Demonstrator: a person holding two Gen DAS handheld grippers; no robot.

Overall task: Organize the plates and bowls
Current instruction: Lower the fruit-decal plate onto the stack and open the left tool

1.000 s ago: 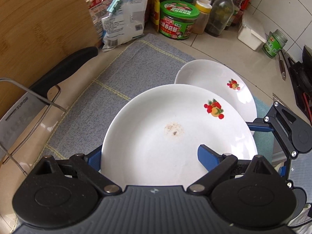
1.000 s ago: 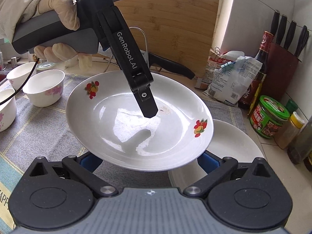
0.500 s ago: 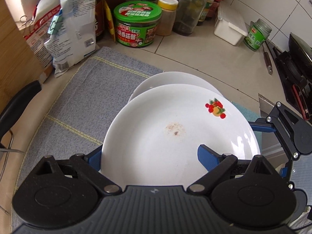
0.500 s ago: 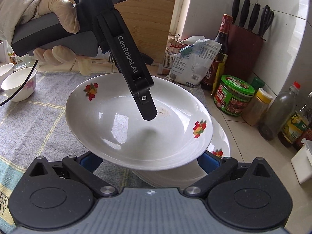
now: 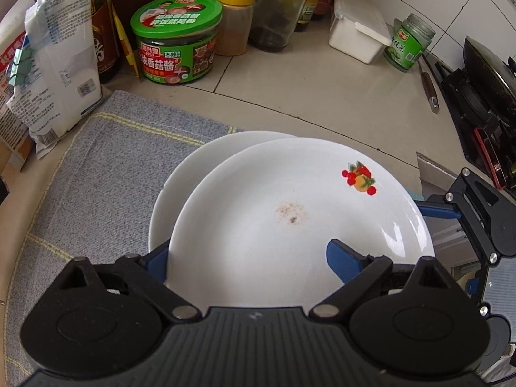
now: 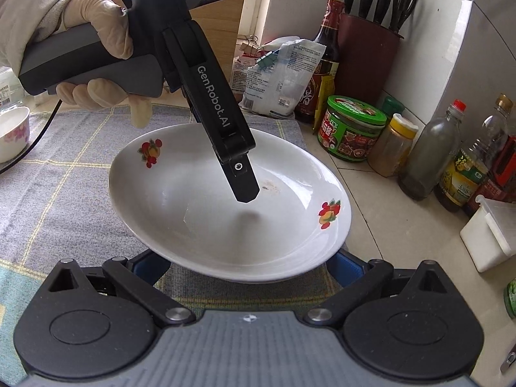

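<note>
A white plate with fruit prints (image 5: pixel 290 213) is held just above a second white plate (image 5: pixel 180 174) that lies on the grey cloth (image 5: pixel 106 174). My left gripper (image 5: pixel 248 254) is shut on the held plate's near rim, one finger on top and one beneath. My right gripper (image 6: pixel 245 267) has both fingers under the same plate (image 6: pixel 225 206) and spread wide. The left gripper's upper finger (image 6: pixel 238 177) reaches over the plate's middle. The lower plate is almost fully hidden in the right wrist view. A small white bowl (image 6: pixel 13 132) stands at the far left.
Behind the plates stand a green-lidded jar (image 5: pixel 177 38), a yellow-lidded spice jar (image 5: pixel 233 16), bottles, a white lidded box (image 5: pixel 358 32) and a white bag (image 5: pixel 54 74). A stove with a pan (image 5: pixel 483 74) is at the right. A knife block (image 6: pixel 371 45) stands in the corner.
The held plate has moved right, from beside the lying plate to nearly over it, and come lower. Both grippers moved with it; the cutting board has left the left view.
</note>
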